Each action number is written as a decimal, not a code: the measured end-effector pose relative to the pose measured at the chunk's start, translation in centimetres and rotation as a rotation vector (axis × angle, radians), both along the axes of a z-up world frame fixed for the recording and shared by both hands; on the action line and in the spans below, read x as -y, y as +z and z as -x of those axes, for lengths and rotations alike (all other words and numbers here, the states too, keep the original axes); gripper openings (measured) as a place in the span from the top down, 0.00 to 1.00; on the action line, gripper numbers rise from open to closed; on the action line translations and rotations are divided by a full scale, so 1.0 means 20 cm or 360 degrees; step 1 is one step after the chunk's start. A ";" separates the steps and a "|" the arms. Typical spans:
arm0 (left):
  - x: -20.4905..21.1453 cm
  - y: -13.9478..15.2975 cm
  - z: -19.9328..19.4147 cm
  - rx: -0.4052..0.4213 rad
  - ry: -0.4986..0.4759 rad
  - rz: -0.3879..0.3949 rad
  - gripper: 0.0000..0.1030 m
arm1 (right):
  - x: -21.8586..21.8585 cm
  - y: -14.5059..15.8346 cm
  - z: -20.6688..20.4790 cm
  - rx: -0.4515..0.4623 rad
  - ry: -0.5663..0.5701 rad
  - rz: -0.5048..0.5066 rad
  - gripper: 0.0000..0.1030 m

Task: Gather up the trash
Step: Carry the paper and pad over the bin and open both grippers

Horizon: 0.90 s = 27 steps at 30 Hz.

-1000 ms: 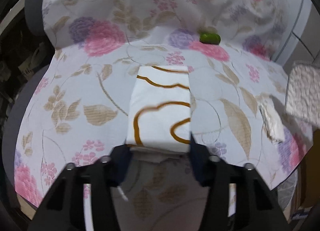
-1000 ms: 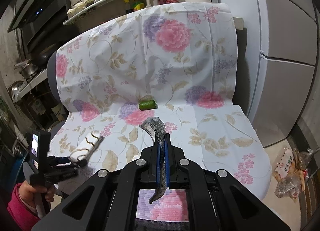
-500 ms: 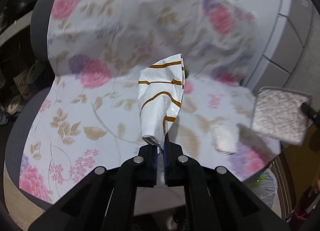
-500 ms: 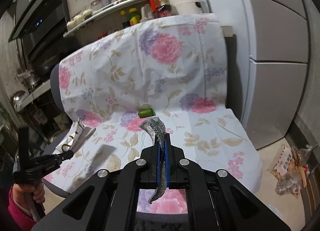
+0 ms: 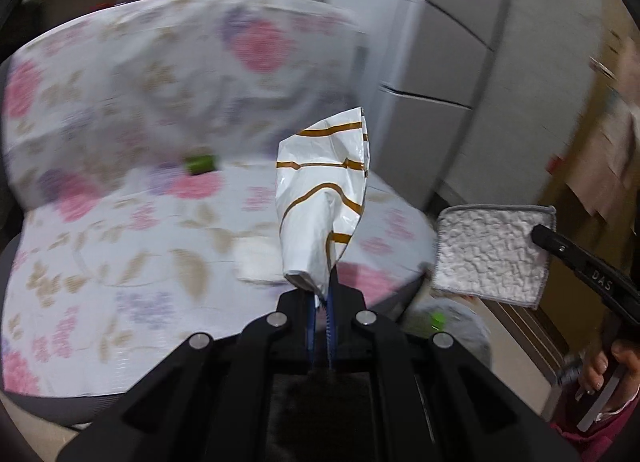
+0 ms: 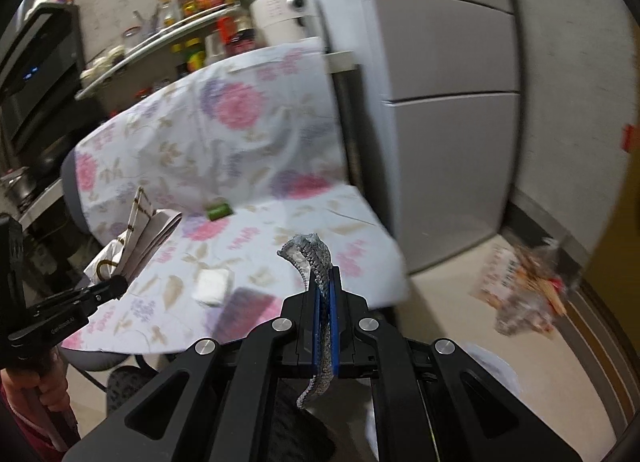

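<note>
We held the left gripper (image 5: 322, 296) with its jaws pressed together on the bottom edge of a white wrapper with brown stripes (image 5: 324, 198), which stood up crumpled above the fingertips, clear of the seat. From the right wrist view the same wrapper (image 6: 138, 228) showed at the tip of the left gripper (image 6: 114, 288), out to the left of our right tool.

Our right gripper (image 6: 325, 294) was clamped narrow on a grey-edged white cleaning cloth (image 6: 314, 262), seen edge-on between the blue pads; in the left wrist view the cloth (image 5: 492, 254) hung flat to the right of the wrapper, pinched at its upper right corner by the right gripper (image 5: 540, 234), with a hand (image 5: 604, 366) on the handle below.

Beyond both grippers lay the floral-covered chair (image 5: 120, 254). On its seat, just ahead and left of the left fingertips, sat a small white wad (image 5: 256, 258), probably a crumpled tissue, though blur made that hard to tell. Farther off, at the fold between seat and backrest, lay a small green object (image 5: 200, 164). Below the right side of the left gripper, past the seat edge, we saw a blurred pale bag (image 5: 448, 326) with something green in it.
</note>
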<state>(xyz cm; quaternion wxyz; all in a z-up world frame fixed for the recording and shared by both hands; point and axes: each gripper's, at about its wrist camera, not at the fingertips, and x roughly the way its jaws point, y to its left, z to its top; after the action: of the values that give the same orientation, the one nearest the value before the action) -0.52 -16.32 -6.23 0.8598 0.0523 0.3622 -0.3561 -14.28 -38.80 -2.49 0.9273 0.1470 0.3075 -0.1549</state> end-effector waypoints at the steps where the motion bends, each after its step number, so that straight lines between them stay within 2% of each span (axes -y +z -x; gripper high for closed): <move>1: 0.05 -0.01 0.03 0.0009 -0.0050 -0.0004 0.98 | 0.02 0.00 0.06 -0.0006 -0.0040 0.0001 0.95; 7: 0.36 -0.09 0.26 0.0032 -0.0388 -0.0043 0.98 | 0.18 -0.03 0.32 -0.0076 -0.0280 -0.0002 0.95; 14: 0.69 -0.30 0.38 -0.0136 -0.0713 -0.0198 0.98 | 0.34 -0.19 0.41 -0.0214 -0.0429 -0.0076 0.94; 20: 0.90 -0.44 0.46 -0.0240 -0.0868 -0.0365 0.98 | 0.45 -0.36 0.43 -0.0372 -0.0509 -0.0162 0.93; 24: 0.99 -0.50 0.46 -0.0307 -0.0917 -0.0425 0.97 | 0.51 -0.46 0.43 -0.0446 -0.0516 -0.0232 0.91; 25: 1.01 -0.51 0.46 -0.0320 -0.0919 -0.0429 0.95 | 0.51 -0.48 0.44 -0.0452 -0.0518 -0.0248 0.90; 26: 1.01 -0.51 0.46 -0.0327 -0.0923 -0.0432 0.87 | 0.52 -0.49 0.44 -0.0452 -0.0523 -0.0271 0.89; 27: 1.02 -0.52 0.46 -0.0339 -0.0932 -0.0431 0.76 | 0.54 -0.49 0.45 -0.0446 -0.0526 -0.0289 0.83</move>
<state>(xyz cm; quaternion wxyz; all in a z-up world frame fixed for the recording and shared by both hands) -9.70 -36.65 -16.58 0.6638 0.2302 0.4634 -0.5400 -23.20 -49.50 -12.30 0.8204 0.2554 0.4176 -0.2953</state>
